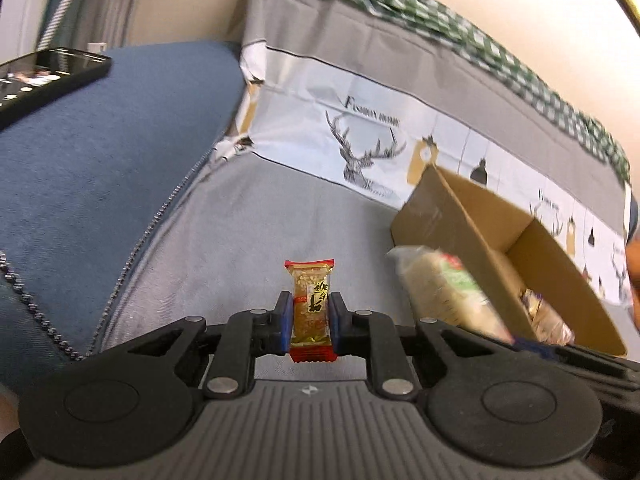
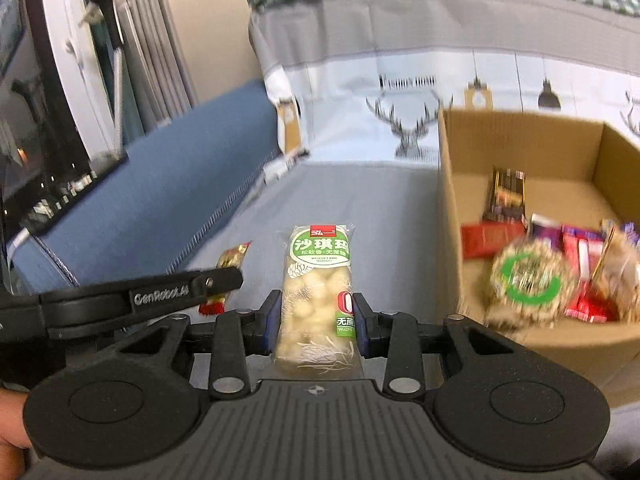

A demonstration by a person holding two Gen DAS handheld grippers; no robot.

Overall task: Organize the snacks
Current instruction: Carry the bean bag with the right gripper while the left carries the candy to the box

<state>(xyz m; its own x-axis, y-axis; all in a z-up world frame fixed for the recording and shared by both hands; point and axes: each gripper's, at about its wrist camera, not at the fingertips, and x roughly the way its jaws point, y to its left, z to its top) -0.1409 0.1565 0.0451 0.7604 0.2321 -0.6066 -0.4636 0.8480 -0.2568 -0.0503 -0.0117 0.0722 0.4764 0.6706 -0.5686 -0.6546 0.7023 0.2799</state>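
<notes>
The left gripper (image 1: 310, 316) is closed on a small gold bar (image 1: 311, 312) with red ends, its blue pads pressing the wrapper's two long sides; the bar points straight ahead between the fingers, above the grey sofa seat (image 1: 240, 236). Ahead and to its right stands an open cardboard box (image 1: 492, 240), tilted in this view, with wrapped snacks in its near corner. Between the left gripper and the box is the blurred sachima pack (image 1: 444, 288).

The right gripper (image 2: 316, 320) is clamped on that sachima pack (image 2: 318, 292), a clear wrapper with a green label, held lengthwise and pointing forward. To its right the box (image 2: 520, 148) sits on the seat, holding a round green-ringed snack (image 2: 528, 280), red packets (image 2: 486, 238) and a dark bar (image 2: 505, 196). To its left, close by, the left gripper's finger reaches across with the gold bar (image 2: 228, 264) behind it. A blue armrest (image 2: 160, 200) lies further left, a deer-print cover (image 2: 408, 120) ahead.
</notes>
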